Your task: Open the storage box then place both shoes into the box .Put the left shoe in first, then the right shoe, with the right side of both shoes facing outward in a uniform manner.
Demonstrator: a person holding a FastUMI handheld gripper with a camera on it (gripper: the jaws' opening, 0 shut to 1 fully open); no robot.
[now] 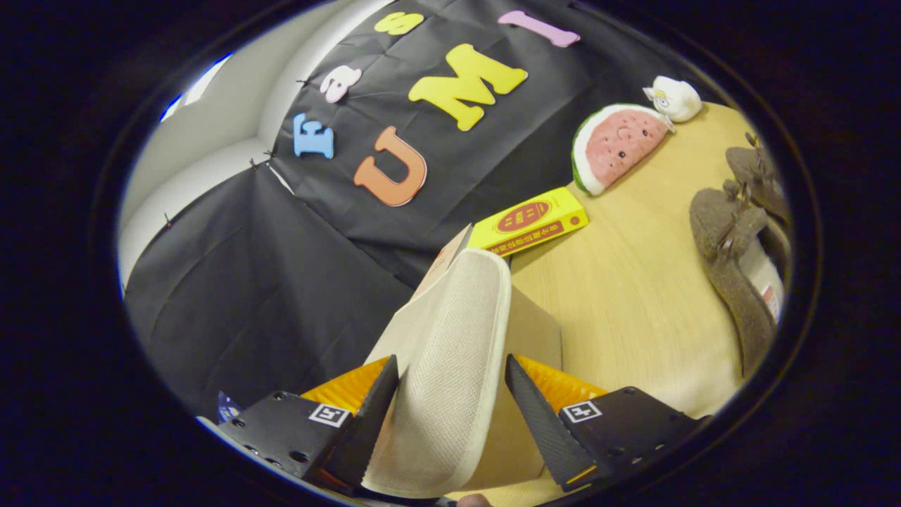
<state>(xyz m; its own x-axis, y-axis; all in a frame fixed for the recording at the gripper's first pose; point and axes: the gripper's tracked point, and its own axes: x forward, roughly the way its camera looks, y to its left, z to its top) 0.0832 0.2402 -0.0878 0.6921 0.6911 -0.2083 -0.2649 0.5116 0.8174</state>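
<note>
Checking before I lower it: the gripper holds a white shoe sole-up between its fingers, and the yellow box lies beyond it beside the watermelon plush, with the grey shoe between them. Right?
Not quite. In the gripper view the grey shoe lies off to the side across the wooden table, not between yellow box and watermelon plush. The gripper does hold the white shoe.

We see a cream woven-mesh shoe [450, 366], sole side towards us, standing up between the gripper [450, 398] fingers, both pressing on it. Just behind that shoe rises the beige cardboard storage box [531, 338]. Well apart from the box, a brown fuzzy shoe [732, 274] lies on the table.
</note>
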